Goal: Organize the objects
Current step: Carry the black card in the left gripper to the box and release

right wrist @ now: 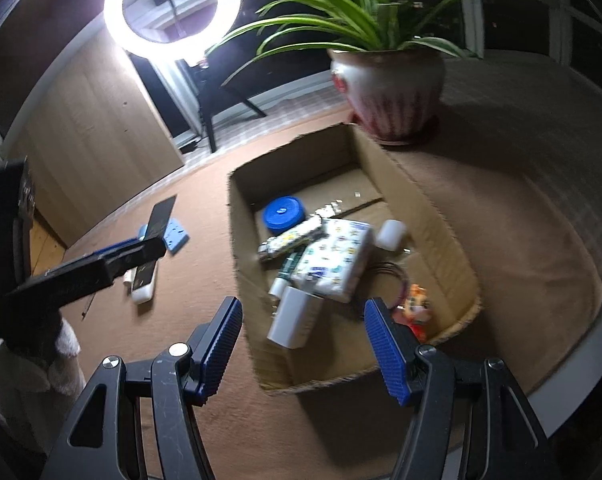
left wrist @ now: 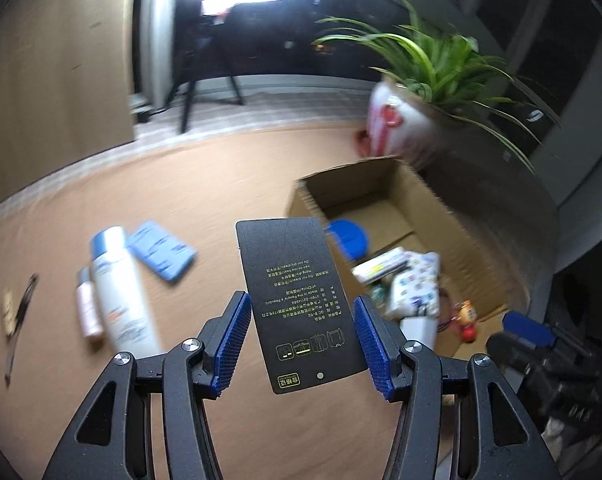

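I've got the surface [left wrist: 221, 176] stretching out ahead of both tongs, and the big one to watch is the cardboard box [left wrist: 453, 216], sitting ahead and to the right of my left tongs [left wrist: 301, 344], and dead ahead, just under, my right tongs [right wrist: 303, 346]. That's the relation that matters: the box lies rightward from the left tongs, so I reckon the carry has to swing that way. In the left tongs I'm gripping a black card [left wrist: 297, 304] between the blue pads, its long axis running forward along the fingers, top end tilted a touch left, lifted clear of the surface. From the right wrist view the card [right wrist: 161, 216] hangs off to the left of the box [right wrist: 433, 216], well short of its near wall. Right tongs are parted, nothing between them, hovering over the box's front corner. Off to the left of the left tongs, the white bottle [left wrist: 121, 284] and blue pack [left wrist: 161, 252] wait on the surface.
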{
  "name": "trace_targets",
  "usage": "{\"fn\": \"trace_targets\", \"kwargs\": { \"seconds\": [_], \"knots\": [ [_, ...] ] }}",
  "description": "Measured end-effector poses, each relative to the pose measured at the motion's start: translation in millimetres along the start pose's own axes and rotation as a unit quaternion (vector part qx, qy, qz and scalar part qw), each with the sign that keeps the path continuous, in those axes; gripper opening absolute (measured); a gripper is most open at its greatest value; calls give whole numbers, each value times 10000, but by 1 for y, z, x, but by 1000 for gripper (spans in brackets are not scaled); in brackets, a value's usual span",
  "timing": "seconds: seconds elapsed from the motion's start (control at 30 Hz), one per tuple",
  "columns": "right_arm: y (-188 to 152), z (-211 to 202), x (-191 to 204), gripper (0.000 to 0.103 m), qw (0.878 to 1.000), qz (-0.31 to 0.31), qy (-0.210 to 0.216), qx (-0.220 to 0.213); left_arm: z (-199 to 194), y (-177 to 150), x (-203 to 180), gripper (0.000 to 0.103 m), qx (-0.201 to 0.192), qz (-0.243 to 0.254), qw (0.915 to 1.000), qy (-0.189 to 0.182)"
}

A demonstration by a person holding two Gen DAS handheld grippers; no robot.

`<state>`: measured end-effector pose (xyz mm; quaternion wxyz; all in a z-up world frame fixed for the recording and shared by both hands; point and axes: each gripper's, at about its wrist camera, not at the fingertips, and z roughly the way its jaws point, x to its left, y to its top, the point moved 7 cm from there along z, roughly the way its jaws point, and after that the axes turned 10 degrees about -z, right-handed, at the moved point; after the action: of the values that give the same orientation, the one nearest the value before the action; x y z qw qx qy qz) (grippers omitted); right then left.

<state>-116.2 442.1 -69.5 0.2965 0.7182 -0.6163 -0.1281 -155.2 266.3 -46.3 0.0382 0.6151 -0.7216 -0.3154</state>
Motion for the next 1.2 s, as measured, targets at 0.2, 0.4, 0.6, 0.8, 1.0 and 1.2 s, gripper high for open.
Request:
{"fn": "trace_targets", "kwargs": {
  "seconds": [0.2, 0.4, 0.6, 0.8, 1.0, 1.2],
  "knots": [
    [-9, -7, -25, 60, 9997, 189, -178, 15, 32, 9, -53, 57, 95, 306, 9992, -259],
    [-16, -12, -41, 60, 9991, 309, -284, 31, 54, 11, -93, 57, 194, 514, 9977, -393],
    [-18, -11, -42, 60, 9992, 314, -237, 71, 58, 11, -108, 74, 275, 591, 9964, -543],
    [-17, -6, -27, 60, 9997, 202, -115, 98, 47, 11, -92, 75, 216, 490, 9974, -473],
    [-12, 0, -4, 60, 9999, 63, 100, 120, 23, 13, -54, 75, 62, 261, 9990, -345],
    [-2, 10, 29, 60, 9991, -156, 376, 151, 0, 10, 3, 75, -41, -121, 9998, -165]
  ]
}}
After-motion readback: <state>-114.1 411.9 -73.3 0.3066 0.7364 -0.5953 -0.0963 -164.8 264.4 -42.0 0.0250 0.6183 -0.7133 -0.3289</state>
